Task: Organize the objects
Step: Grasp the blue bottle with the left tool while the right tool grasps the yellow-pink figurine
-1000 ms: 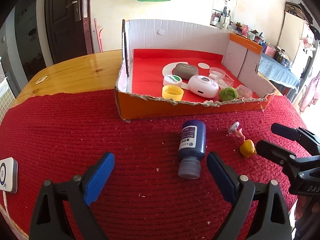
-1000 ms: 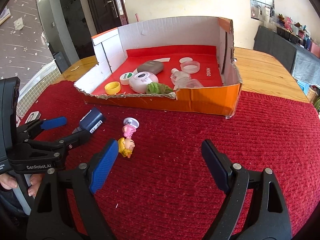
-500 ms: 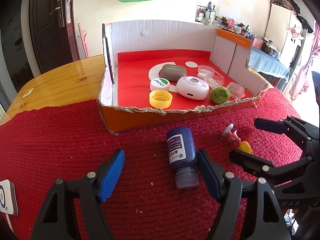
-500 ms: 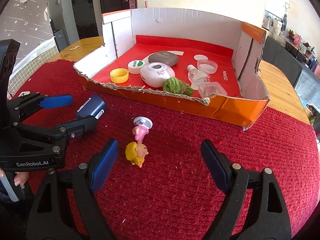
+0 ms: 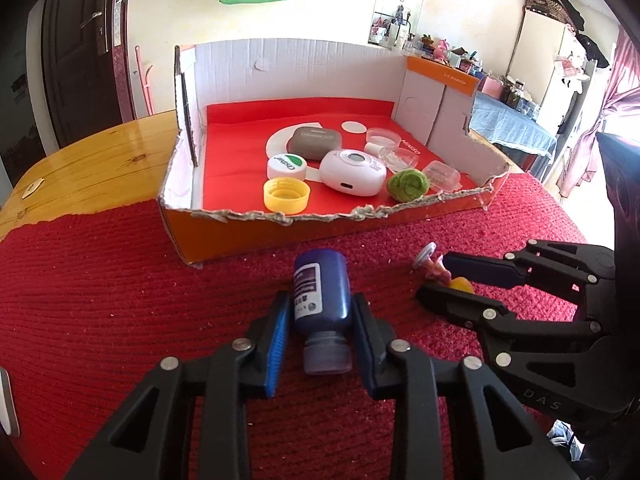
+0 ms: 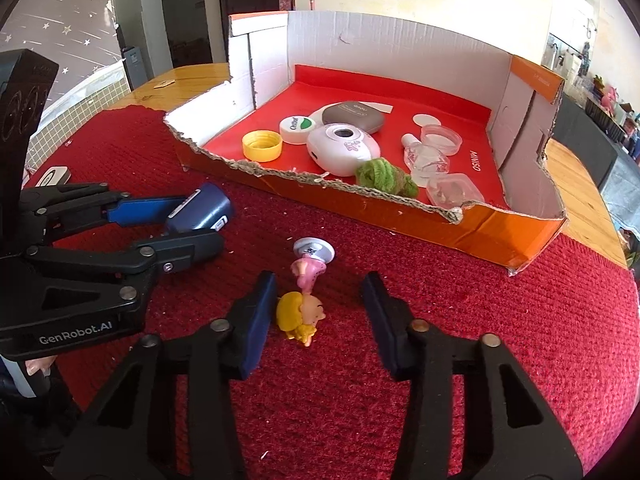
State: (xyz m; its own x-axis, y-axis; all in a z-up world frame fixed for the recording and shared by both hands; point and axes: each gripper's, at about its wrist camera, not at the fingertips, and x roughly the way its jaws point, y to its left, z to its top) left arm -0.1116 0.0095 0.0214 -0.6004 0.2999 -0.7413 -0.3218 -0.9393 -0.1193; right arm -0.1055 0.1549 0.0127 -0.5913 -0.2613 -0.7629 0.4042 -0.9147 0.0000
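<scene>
Two grippers were down on the red mat [image 5: 100,300]. Left wrist cam: left gripper [image 5: 318,314] had clamped the blue bottle [image 5: 322,292] lying just in front of the cardboard box [image 5: 248,232]. Right wrist cam: right gripper [image 6: 320,312] was closing around the lil figurine [image 6: 302,312], left pad touching, right pad w/ a gap.

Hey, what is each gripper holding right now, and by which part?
The left gripper clamps the blue bottle across its body, near the neck. The right gripper is closing around the yellow-haired figurine, one pad at its head, no grip yet.
</scene>
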